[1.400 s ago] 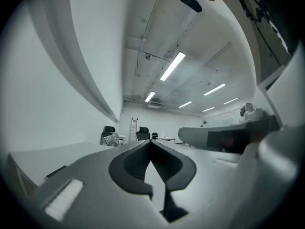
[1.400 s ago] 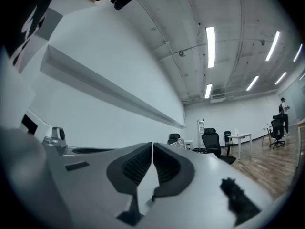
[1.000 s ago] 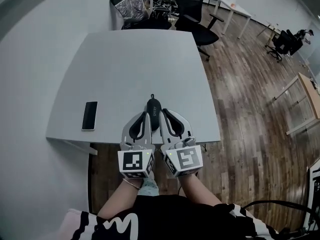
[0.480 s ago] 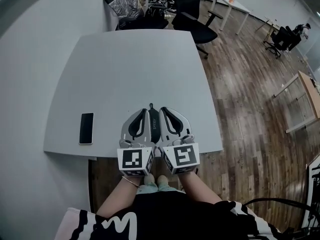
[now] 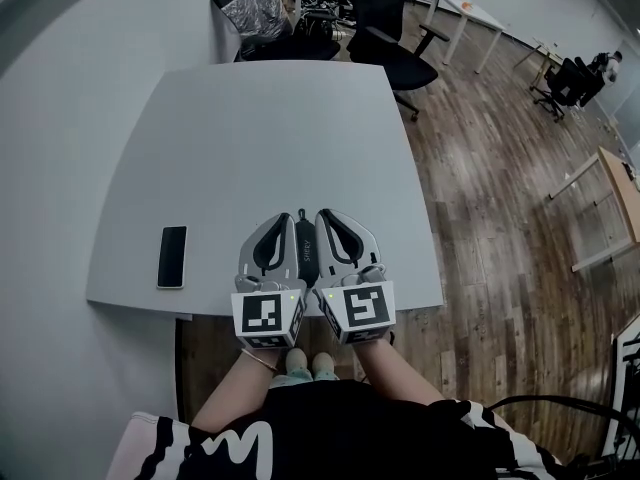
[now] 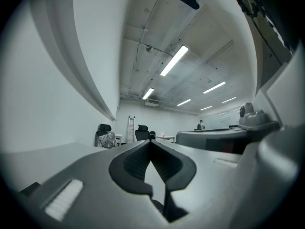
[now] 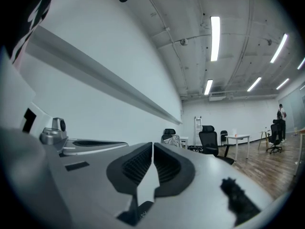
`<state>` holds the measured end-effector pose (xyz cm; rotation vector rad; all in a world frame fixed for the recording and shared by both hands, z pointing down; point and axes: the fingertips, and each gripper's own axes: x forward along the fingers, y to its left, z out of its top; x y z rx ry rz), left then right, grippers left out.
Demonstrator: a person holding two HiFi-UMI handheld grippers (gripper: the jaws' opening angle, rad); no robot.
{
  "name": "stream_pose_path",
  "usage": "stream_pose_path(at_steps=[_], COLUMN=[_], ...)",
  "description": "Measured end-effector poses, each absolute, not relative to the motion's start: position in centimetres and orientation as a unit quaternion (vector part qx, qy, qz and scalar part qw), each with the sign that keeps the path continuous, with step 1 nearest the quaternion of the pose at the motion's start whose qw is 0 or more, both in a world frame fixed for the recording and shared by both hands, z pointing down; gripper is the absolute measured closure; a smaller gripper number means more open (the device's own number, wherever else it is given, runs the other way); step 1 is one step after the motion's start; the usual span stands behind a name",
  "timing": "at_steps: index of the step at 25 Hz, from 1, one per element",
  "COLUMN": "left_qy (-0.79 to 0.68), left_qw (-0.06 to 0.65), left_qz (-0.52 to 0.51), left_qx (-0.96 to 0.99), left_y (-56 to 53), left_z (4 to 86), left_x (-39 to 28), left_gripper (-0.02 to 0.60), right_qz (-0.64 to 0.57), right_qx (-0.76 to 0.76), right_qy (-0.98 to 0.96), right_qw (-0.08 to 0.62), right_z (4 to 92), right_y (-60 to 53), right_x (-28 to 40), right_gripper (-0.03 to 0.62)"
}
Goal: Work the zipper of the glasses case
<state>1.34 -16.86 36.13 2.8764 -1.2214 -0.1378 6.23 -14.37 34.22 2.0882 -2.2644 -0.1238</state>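
The black glasses case (image 5: 305,251) lies lengthwise on the grey table (image 5: 260,138) near its front edge, with its zipper pull (image 5: 302,211) pointing away from me. My left gripper (image 5: 283,219) lies close along the case's left side and my right gripper (image 5: 325,215) along its right side, so most of the case is hidden. In the left gripper view the jaws (image 6: 151,142) meet with nothing between them. The right gripper view shows its jaws (image 7: 152,145) also shut and empty, with a sliver of the case (image 7: 141,214) below them.
A black phone (image 5: 172,257) lies on the table to the left of the grippers. Black office chairs (image 5: 392,30) and a foil-covered chair (image 5: 256,6) stand beyond the far edge. Wooden floor (image 5: 500,168) lies to the right.
Both grippers have slid forward along the sides of the case and drawn closer together, covering more of it. The case itself has stayed in place. Both jaws stayed shut.
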Motion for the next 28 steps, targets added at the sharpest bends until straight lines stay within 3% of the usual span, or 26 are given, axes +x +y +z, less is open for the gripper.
stream_pose_path(at_steps=[9, 14, 15, 17, 20, 28], left_qy=[-0.404, -0.406, -0.406, -0.405, -0.401, -0.398], left_qw=[0.004, 0.002, 0.003, 0.004, 0.005, 0.009], left_qz=[-0.045, -0.043, -0.041, -0.039, -0.036, -0.032], left_qx=[0.914, 0.913, 0.913, 0.914, 0.915, 0.917], left_y=[-17.9, -18.2, -18.3, -18.5, -18.7, -19.1], left_z=[35.9, 35.9, 36.1, 36.5, 36.6, 37.1], left_x=[0.4, 0.0, 0.0, -0.1, -0.2, 0.0], left_gripper=[0.578, 0.578, 0.578, 0.578, 0.578, 0.578], right_qz=[-0.033, 0.075, 0.115, 0.196, 0.269, 0.408], right_qx=[0.674, 0.642, 0.629, 0.613, 0.613, 0.596], right_qy=[-0.737, -0.761, -0.765, -0.757, -0.731, -0.685], right_qw=[0.026, 0.054, 0.071, 0.109, 0.133, 0.094], right_z=[34.5, 39.3, 41.3, 45.5, 50.0, 56.0], right_y=[-15.2, -16.3, -16.4, -16.5, -16.3, -16.3], right_x=[5.8, 5.7, 5.6, 5.6, 5.9, 7.1], right_gripper=[0.586, 0.586, 0.574, 0.462, 0.378, 0.316])
